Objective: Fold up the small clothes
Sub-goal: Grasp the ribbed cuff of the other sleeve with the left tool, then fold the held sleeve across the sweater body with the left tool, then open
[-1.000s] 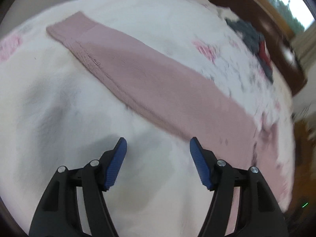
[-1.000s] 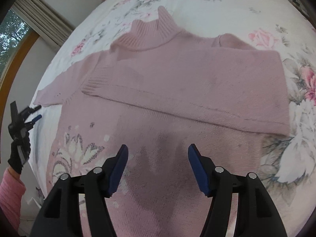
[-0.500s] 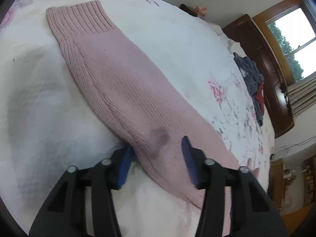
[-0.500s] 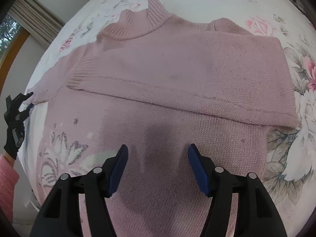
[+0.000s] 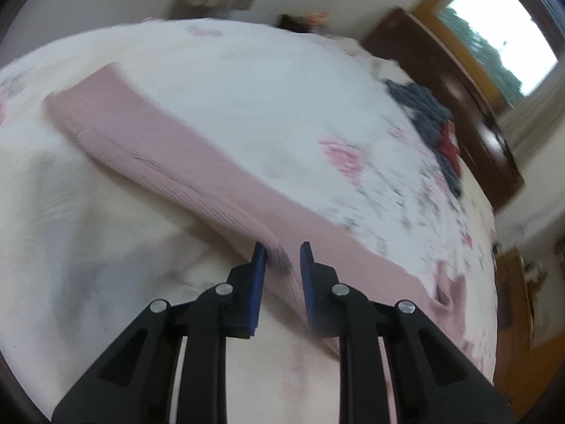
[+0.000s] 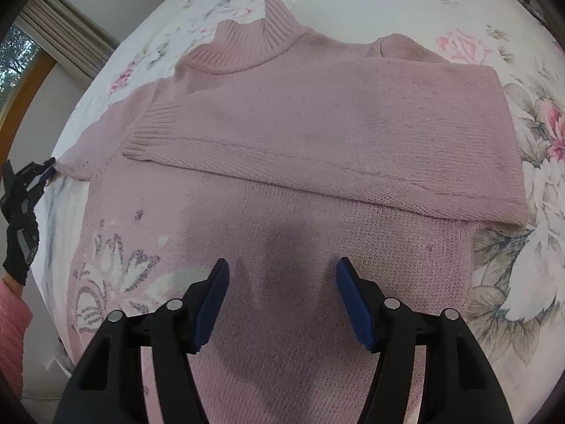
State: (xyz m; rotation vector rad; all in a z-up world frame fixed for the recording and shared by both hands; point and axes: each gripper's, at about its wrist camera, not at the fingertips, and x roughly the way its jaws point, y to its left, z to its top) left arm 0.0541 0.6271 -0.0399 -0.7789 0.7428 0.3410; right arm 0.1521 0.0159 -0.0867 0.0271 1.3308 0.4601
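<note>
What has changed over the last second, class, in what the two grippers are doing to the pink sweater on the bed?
The left gripper came down onto the outstretched sleeve, closed its fingers and pinched a fold of it. The right gripper eased slightly closer over the sweater body but stayed open. The other sleeve remains folded across the chest; the floral bedspread is unchanged.

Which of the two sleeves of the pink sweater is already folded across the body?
The right-hand sleeve in the right wrist view: it lies across the chest. The other sleeve stretches out over the bed, pinched by the left gripper.
</note>
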